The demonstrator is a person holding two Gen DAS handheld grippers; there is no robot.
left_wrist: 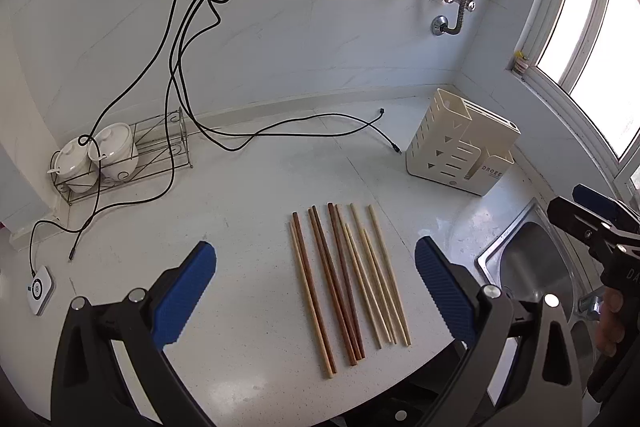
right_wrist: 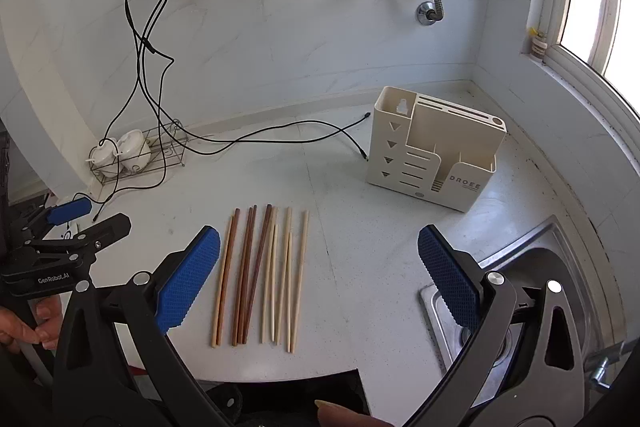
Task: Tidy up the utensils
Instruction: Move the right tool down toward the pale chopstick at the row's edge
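Both wide open and empty, left gripper (left_wrist: pixel 316 291) and right gripper (right_wrist: pixel 320 283), above chopsticks (right_wrist: pixel 260 275) lying loose on the countertop (right_wrist: pixel 360 247) near the cream utensil holder (right_wrist: pixel 432 155)

Your left black two-finger tool (left_wrist: pixel 316 291) carries blue ribbed pads (left_wrist: pixel 188 295) and silver round pivot screws (left_wrist: pixel 137 294). Your right black two-finger tool (right_wrist: pixel 319 281) matches: blue textured pads (right_wrist: pixel 448 275), triangular frame cutouts. White "GenRobot.AI" lettering marks the left tool's body.

Two white lidded pots (left_wrist: pixel 98 157) sit in a wire rack (left_wrist: pixel 160 151); black cables (left_wrist: pixel 280 125) trail across the countertop (left_wrist: pixel 240 227); steel sink (left_wrist: pixel 532 263) at right.
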